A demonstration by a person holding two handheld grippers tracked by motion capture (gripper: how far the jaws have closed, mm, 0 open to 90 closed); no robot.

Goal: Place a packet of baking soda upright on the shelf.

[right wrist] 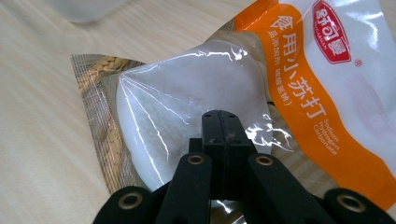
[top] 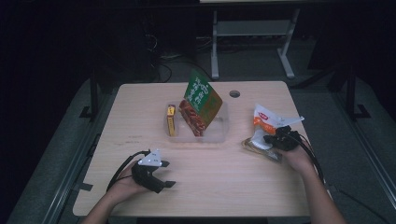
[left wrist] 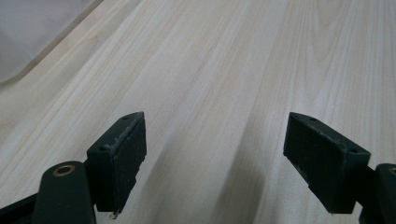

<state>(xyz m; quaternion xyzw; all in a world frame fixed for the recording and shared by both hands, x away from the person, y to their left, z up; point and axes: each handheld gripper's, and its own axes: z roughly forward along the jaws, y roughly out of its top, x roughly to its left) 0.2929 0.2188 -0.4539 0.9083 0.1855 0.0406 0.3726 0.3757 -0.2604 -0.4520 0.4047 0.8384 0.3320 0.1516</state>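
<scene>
The left gripper (top: 164,179) sits at about seven o'clock in the high view, held low in the left hand (top: 125,185) with its jaws spread wide and pointing toward three o'clock, nothing between them. The right gripper (top: 268,138) sits at about four o'clock, held in the right hand (top: 299,156) with its forearm coming in from five o'clock; its jaws are pressed together, pointing toward nine o'clock.

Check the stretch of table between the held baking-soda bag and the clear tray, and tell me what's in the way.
Nothing visible lies on the table between them. The right gripper is shut on the white and orange bag, which lies partly on a brown packet. The clear tray already holds a tall green packet and a yellow box.
</scene>
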